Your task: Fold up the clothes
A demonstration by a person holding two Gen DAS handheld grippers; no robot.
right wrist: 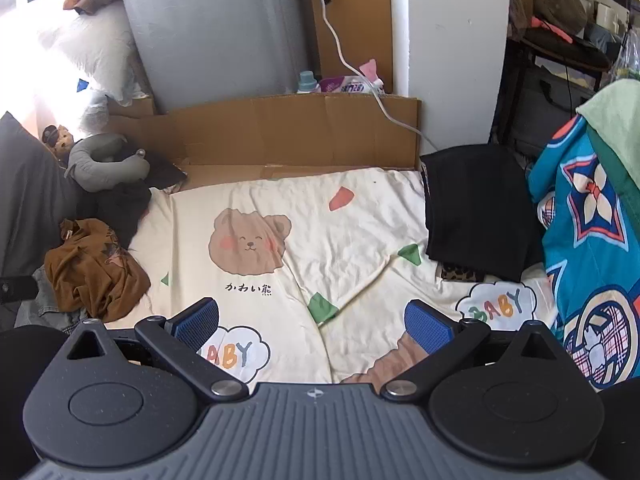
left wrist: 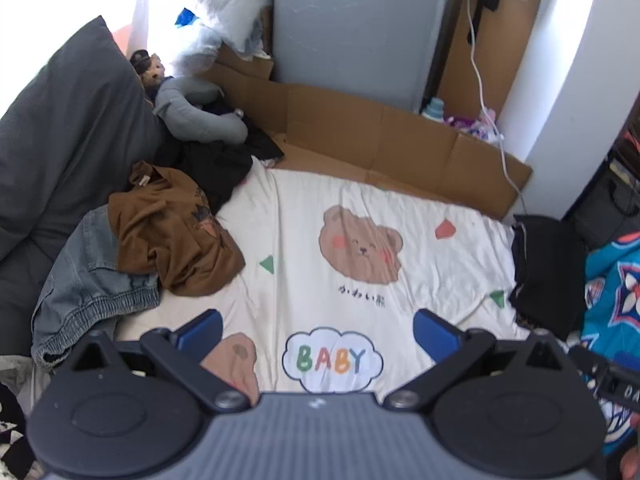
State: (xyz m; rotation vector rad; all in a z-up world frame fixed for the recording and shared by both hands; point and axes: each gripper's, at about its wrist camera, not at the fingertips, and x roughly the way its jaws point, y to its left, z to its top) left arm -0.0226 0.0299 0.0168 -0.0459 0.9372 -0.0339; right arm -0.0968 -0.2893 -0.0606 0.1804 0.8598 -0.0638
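A crumpled brown top lies on the left side of the cream bear-print sheet, partly over blue denim jeans. Dark clothes are heaped behind it. A folded black garment rests at the sheet's right edge. My left gripper hovers open above the "BABY" cloud print, holding nothing. My right gripper is also open and empty, over the sheet's near middle.
A grey pillow and grey neck pillow sit at the left. Cardboard lines the far edge before a grey appliance. A teal patterned blanket is piled at the right. A white cable hangs down the wall.
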